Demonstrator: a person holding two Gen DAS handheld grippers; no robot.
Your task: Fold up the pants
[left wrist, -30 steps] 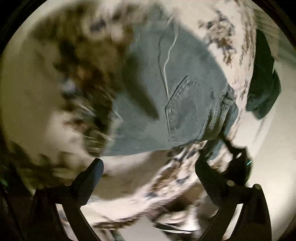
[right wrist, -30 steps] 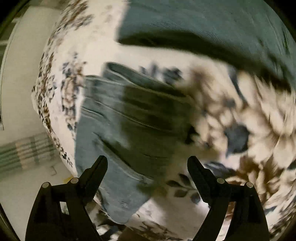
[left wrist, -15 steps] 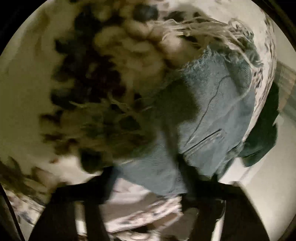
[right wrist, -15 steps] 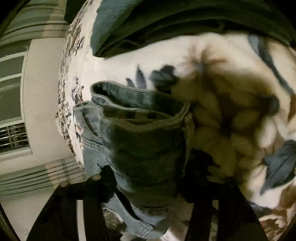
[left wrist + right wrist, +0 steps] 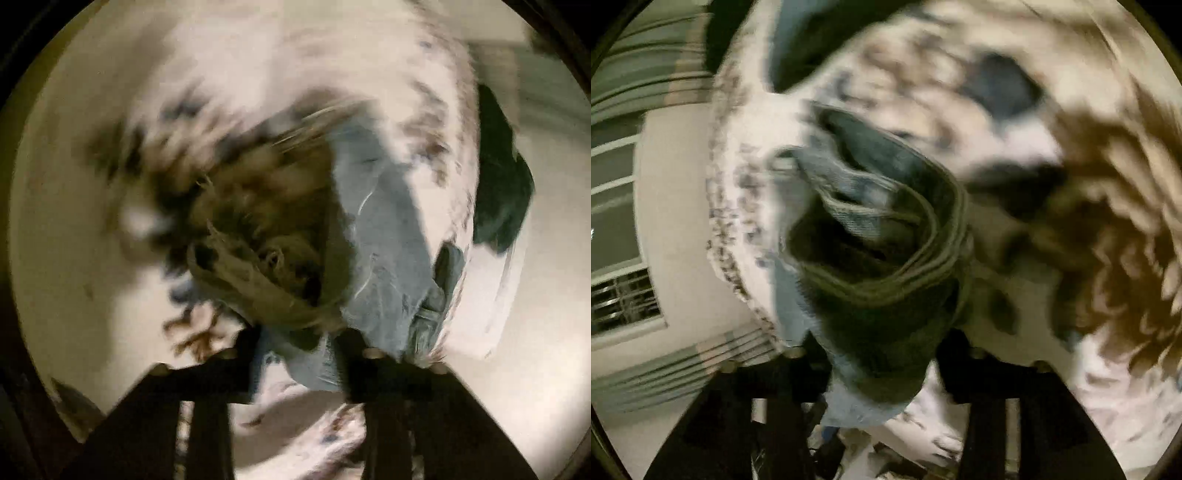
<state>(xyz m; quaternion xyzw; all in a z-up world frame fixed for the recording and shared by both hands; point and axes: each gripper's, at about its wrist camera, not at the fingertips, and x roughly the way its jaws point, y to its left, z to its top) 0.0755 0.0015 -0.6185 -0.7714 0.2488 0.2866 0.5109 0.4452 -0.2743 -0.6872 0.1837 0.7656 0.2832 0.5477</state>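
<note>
Left hand-held gripper (image 5: pixel 299 354) and right hand-held gripper (image 5: pixel 882 362) each clamped on jeans (image 5: pixel 384 236), above floral bedspread (image 5: pixel 258 74)

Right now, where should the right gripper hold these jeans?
On the thick waistband end, approached from its open edge, fingers across the layers: the stitched band is the stiffest part. The right gripper looks clamped there already; the left gripper holds the jeans too.

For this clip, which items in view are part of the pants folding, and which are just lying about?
Part of the job:
- light blue denim pants, gripped at both ends
- left gripper, closed on the denim
- right gripper, closed on the denim

Just lying about:
- cream floral bedspread underneath
- dark green garment at the bed's edge
- striped curtain
</note>
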